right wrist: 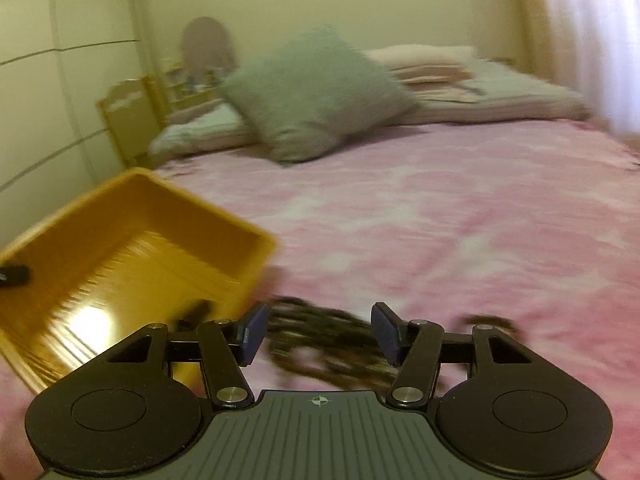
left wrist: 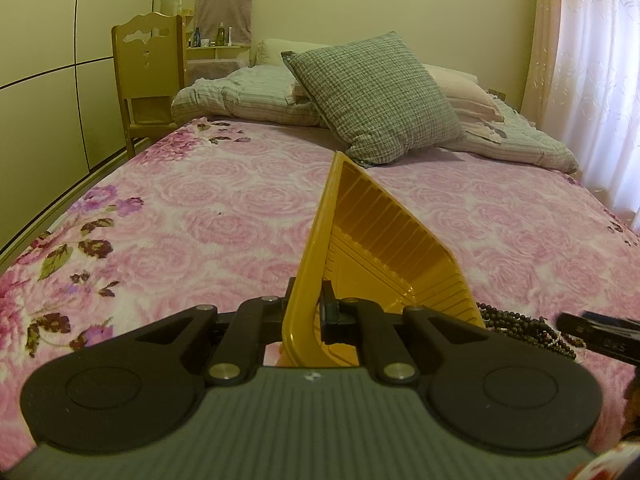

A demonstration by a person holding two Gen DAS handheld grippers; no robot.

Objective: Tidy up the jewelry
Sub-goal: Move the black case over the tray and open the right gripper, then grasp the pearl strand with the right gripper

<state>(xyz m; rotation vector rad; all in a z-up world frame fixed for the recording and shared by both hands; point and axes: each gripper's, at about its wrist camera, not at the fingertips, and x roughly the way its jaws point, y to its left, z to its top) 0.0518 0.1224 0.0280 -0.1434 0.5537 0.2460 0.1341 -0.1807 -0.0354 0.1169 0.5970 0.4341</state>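
Note:
My left gripper (left wrist: 308,308) is shut on the near wall of a yellow plastic tray (left wrist: 384,240) and holds it tilted on its edge above the bed. The tray also shows in the right wrist view (right wrist: 132,248) at the left, open side up. A pile of dark beaded necklaces (right wrist: 320,344) lies on the pink bedspread, just right of the tray. My right gripper (right wrist: 318,332) is open, its fingers on either side of the pile, low over it. In the left wrist view the beads (left wrist: 520,324) lie at the right, with the right gripper's fingertip (left wrist: 596,330) beside them.
The bed is covered by a pink floral blanket (left wrist: 208,220). A green checked cushion (left wrist: 372,96) and folded bedding lie at the head. A wooden chair (left wrist: 148,68) and wardrobe stand left. A curtain (left wrist: 600,80) hangs right. The right wrist view is motion-blurred.

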